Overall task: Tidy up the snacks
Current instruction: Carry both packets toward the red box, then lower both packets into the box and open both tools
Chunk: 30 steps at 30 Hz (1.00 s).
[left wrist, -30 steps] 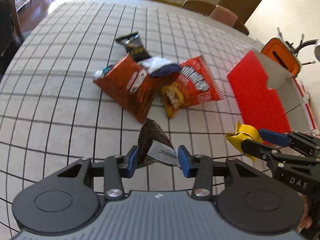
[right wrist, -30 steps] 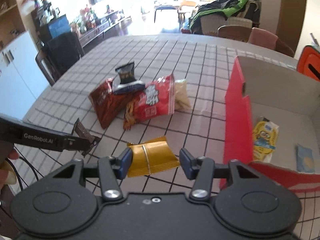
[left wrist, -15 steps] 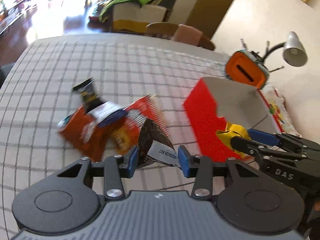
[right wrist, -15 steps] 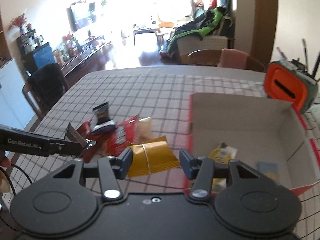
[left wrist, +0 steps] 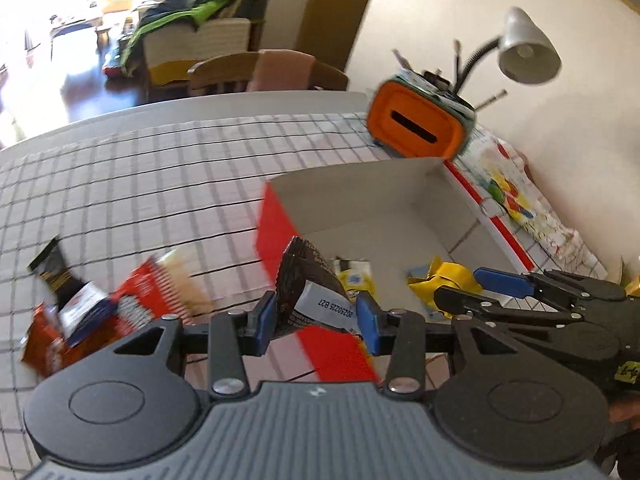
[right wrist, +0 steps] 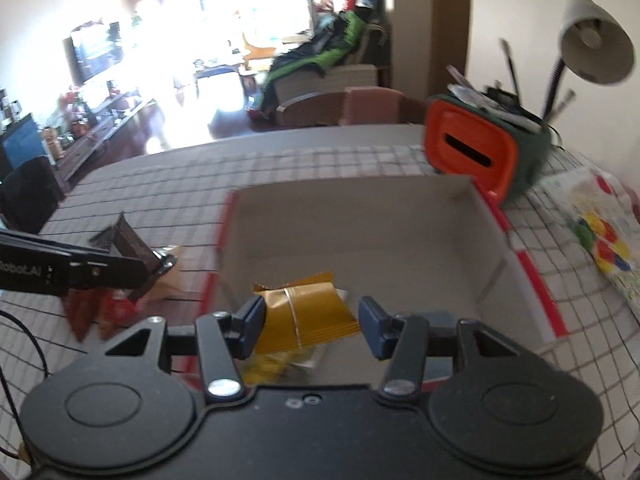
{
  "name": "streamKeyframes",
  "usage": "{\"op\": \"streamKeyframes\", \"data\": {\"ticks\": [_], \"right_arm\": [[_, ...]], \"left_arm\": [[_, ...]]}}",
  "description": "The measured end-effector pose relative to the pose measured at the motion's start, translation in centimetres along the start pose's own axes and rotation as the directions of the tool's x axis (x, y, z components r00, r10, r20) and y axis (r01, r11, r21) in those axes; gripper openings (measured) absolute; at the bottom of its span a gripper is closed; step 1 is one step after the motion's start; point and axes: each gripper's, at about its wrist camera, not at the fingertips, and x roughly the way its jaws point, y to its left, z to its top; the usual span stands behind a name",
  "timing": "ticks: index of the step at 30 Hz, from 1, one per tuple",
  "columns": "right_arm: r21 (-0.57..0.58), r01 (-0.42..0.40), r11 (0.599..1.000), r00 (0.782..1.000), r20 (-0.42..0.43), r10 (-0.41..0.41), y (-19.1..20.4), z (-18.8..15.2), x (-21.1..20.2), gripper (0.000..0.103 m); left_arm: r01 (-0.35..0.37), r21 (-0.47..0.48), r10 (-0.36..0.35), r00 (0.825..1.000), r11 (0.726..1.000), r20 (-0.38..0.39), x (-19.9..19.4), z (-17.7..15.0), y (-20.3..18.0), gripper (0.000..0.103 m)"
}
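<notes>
My left gripper (left wrist: pixel 316 316) is shut on a dark brown snack packet (left wrist: pixel 308 292) and holds it above the near left corner of the red cardboard box (left wrist: pixel 276 224). My right gripper (right wrist: pixel 312 320) is shut on a yellow-gold snack packet (right wrist: pixel 308 312) and holds it over the box's open inside (right wrist: pixel 360 240). The right gripper also shows in the left wrist view (left wrist: pixel 460 292), and the left gripper in the right wrist view (right wrist: pixel 160 266). A yellow snack pouch (left wrist: pixel 354 280) lies inside the box.
A pile of snack bags (left wrist: pixel 100 312) lies on the checked tablecloth (left wrist: pixel 120 184) left of the box. An orange and green holder (left wrist: pixel 420 126) and a desk lamp (left wrist: pixel 528 52) stand behind the box. Chairs (left wrist: pixel 256 72) line the far edge.
Both grippers have lifted and swung right, from above the tablecloth near the snack pile to the red box, each still holding its packet. The right one is now over the box's inside.
</notes>
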Motion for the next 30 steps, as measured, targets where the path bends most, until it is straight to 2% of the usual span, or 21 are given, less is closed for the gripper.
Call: {"op": "streamKeyframes", "data": {"ticks": [5,15,23,26,30], "right_arm": [[0.037,0.046,0.998,0.998,-0.039,-0.045,-3.4,-0.5,1.2,0.05],[0.039,0.095,0.995,0.988,-0.126,-0.089,-6.8,-0.9,4.5,0.05],[-0.041,0.128,0.991,0.98,-0.15,-0.132,-6.4,-0.6,5.5,0.05],[-0.052,0.131,0.99,0.977,-0.163,-0.138,-6.3,-0.5,5.5,0.049],[-0.054,0.124,0.991,0.978,-0.165,-0.131,-6.1,-0.5,5.0,0.049]], "left_arm": [[0.036,0.048,-0.034,0.999,0.998,-0.043,3.1,1.1,-2.4,0.042],[0.022,0.146,-0.001,0.989,0.989,-0.145,9.3,1.8,-5.9,0.042],[0.001,0.191,0.038,0.979,0.982,-0.199,12.0,1.4,-6.9,0.042],[-0.017,0.216,0.06,0.979,0.976,-0.196,12.3,1.2,-7.2,0.042],[-0.011,0.2,0.05,0.98,0.98,-0.193,12.0,1.2,-7.0,0.042]]}}
